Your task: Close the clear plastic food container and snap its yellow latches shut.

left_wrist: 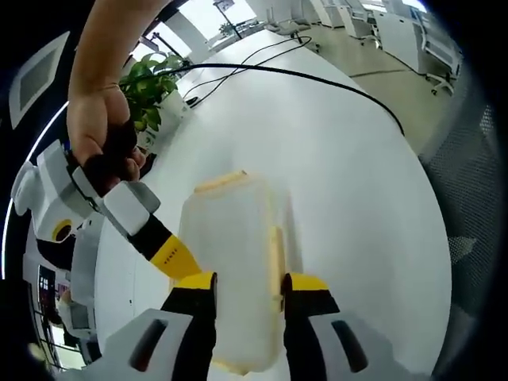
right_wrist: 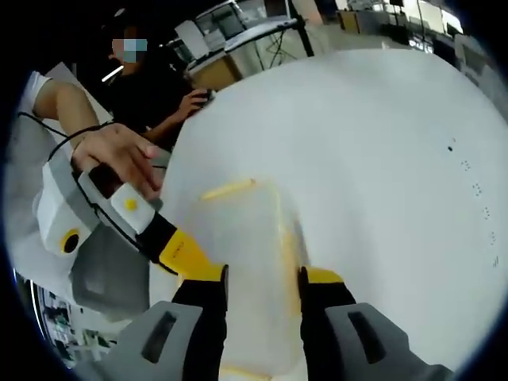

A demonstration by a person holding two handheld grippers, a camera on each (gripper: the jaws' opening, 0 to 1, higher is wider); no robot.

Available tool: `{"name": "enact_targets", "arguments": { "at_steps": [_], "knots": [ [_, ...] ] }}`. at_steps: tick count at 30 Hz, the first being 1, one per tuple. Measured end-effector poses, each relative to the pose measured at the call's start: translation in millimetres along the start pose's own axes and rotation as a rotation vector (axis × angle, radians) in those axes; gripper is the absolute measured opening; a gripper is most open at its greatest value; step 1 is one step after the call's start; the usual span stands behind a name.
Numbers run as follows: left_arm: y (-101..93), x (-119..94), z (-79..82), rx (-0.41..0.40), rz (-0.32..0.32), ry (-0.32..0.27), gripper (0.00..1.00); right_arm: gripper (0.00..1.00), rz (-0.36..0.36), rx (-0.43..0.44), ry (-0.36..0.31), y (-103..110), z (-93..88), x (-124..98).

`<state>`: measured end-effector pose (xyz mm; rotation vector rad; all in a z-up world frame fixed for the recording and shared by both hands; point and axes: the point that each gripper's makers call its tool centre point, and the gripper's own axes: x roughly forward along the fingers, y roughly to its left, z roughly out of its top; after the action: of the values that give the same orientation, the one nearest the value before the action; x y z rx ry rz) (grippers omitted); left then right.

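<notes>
White table [left_wrist: 357, 182], container [left_wrist: 234, 238] lying flat near its middle, lid on top. The container is clear-to-milky plastic. One yellow latch [left_wrist: 222, 181] sits on the far short end and a second yellow latch [left_wrist: 275, 255] runs along the right long side; I cannot tell whether either is snapped down. No lettering can be made out on the plastic, and in the right gripper view it is too blurred to read anything. Left gripper [left_wrist: 250, 287]: the black jaws with yellow tips are moderately apart and sit over the near end of the lid, narrower than the box, with nothing clasped between them. Right gripper [right_wrist: 263, 290]: the same posture, jaws partly spread over the near part of the lid, the side latch just inside the right jaw; grasping nothing. In the left gripper view the other tool comes in from the left, held by a hand [left_wrist: 99, 131], with its yellow-and-black finger against the box's left edge beside the left jaw. The right gripper view gives the mirror case, with a hand [right_wrist: 119, 155] around a white handle. Background: a potted plant [left_wrist: 151, 83] at the table edge, a black cable [left_wrist: 317, 79] looping across the far side, and a seated person [right_wrist: 159, 87] in dark clothing behind the table. Few dark specks [right_wrist: 450, 148] on the tabletop.
</notes>
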<state>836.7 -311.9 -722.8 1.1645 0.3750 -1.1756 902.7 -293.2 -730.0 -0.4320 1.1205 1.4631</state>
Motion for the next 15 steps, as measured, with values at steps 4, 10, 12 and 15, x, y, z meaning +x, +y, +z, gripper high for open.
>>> {"name": "enact_targets", "arguments": {
  "at_steps": [4,10,12,15],
  "knots": [
    [-0.3,-3.6,2.4,-0.065,-0.014,-0.020,0.26,0.33,-0.033,0.009,-0.008,2.7,-0.6,-2.9],
    [4.6,-16.7,10.4,-0.188,-0.023,-0.075,0.27,0.41,-0.083,0.023,-0.042,11.5,0.6,-10.7],
    [8.1,-23.8,10.6,-0.246,-0.008,-0.090,0.28,0.41,-0.130,0.007,-0.092,16.5,8.5,-17.6],
    [13.7,-34.5,8.1,-0.347,0.019,-0.122,0.29,0.42,-0.194,0.009,-0.157,23.0,16.2,-27.5]
  ]
}}
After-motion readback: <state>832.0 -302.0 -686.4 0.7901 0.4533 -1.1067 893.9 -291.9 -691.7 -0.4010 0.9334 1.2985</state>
